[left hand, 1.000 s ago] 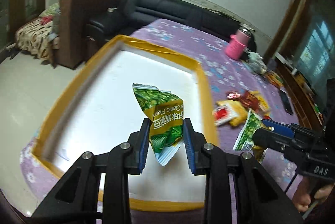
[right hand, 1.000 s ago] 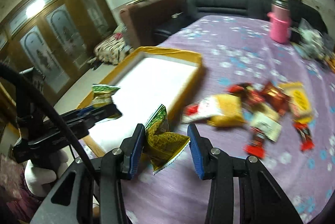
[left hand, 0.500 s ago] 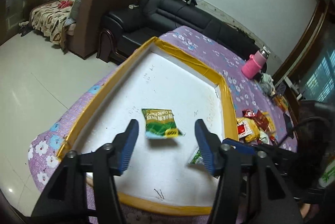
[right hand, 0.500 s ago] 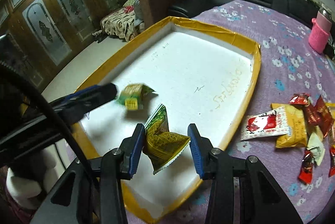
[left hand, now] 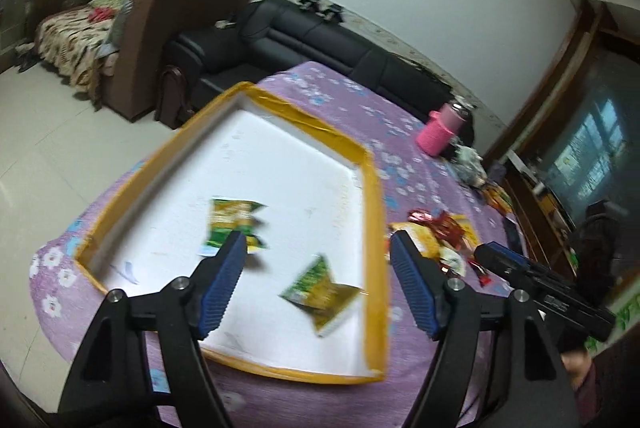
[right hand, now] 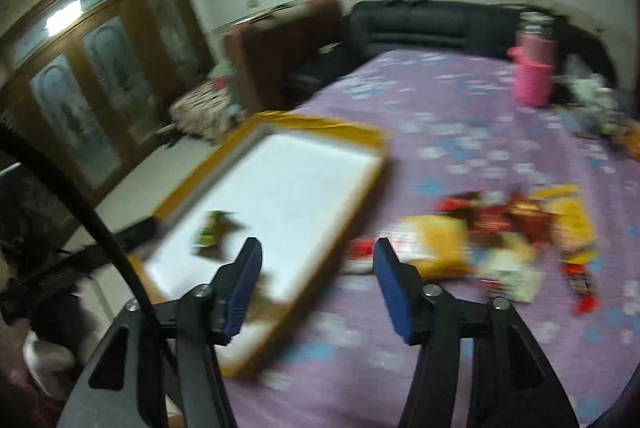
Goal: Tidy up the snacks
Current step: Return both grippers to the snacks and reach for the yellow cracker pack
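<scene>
With both green packets lying in the tray, the left claw gaped wide and empty above them. The right claw, equally open and bare, faced the pile just ahead, likely for another pick.

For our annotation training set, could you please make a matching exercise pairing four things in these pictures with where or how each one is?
Things:
1. left gripper
2. green packets
3. pink flask
4. pile of red and yellow snacks

Places or states:
A. standing at the far end of the purple cloth
B. lying inside the yellow-rimmed tray
C. open, holding nothing
D. on the purple cloth outside the tray

Pairs: 1-C, 2-B, 3-A, 4-D
</scene>
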`<state>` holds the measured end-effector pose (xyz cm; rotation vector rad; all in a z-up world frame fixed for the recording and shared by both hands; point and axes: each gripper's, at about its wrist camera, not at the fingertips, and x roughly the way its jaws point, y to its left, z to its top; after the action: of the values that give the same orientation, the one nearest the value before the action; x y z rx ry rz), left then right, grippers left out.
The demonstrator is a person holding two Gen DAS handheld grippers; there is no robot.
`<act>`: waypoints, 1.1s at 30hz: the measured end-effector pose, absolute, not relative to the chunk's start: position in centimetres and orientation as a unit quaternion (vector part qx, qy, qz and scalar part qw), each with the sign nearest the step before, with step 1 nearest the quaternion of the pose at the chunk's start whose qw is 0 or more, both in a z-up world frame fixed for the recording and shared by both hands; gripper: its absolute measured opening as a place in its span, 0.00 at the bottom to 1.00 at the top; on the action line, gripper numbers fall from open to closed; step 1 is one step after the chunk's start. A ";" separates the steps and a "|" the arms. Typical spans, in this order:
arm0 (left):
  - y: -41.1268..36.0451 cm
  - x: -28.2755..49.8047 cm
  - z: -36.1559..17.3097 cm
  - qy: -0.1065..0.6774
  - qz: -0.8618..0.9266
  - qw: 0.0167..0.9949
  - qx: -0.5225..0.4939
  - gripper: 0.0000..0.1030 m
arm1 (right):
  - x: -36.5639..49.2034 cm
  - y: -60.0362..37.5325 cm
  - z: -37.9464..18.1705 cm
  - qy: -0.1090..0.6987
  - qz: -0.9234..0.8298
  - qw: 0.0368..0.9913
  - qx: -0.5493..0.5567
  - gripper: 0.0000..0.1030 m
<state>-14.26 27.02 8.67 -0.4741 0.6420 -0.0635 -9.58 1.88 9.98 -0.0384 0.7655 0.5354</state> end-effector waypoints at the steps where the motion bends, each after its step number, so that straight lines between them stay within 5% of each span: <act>1: 26.2 -14.2 8.8 0.314 -0.040 0.922 -0.223 0.73 | -9.4 0.6 9.6 0.373 0.241 0.896 -0.024 0.60; 14: 19.4 -12.1 9.0 0.361 -0.090 0.914 -0.164 0.73 | -5.4 -2.6 3.3 0.430 0.170 0.886 -0.030 0.58; 16: 18.5 -11.2 9.0 0.371 -0.087 0.912 -0.150 0.73 | -5.0 -2.3 2.6 0.429 0.168 0.887 -0.045 0.47; 18: 17.6 -10.4 8.8 0.381 -0.087 0.910 -0.139 0.73 | -5.1 -2.4 1.9 0.434 0.169 0.884 -0.053 0.20; 24: 13.2 -7.0 7.4 0.416 -0.128 0.894 -0.105 0.73 | -5.6 -5.7 2.6 0.413 0.184 0.892 -0.011 0.09; 33: 9.5 0.1 3.6 0.480 -0.095 0.868 -0.082 0.73 | -4.3 -9.4 1.8 0.427 0.178 0.884 0.071 0.09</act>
<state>0.08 9.51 3.57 -0.1713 1.0056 -0.1981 -4.29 -9.40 1.82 0.1481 0.8876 0.3697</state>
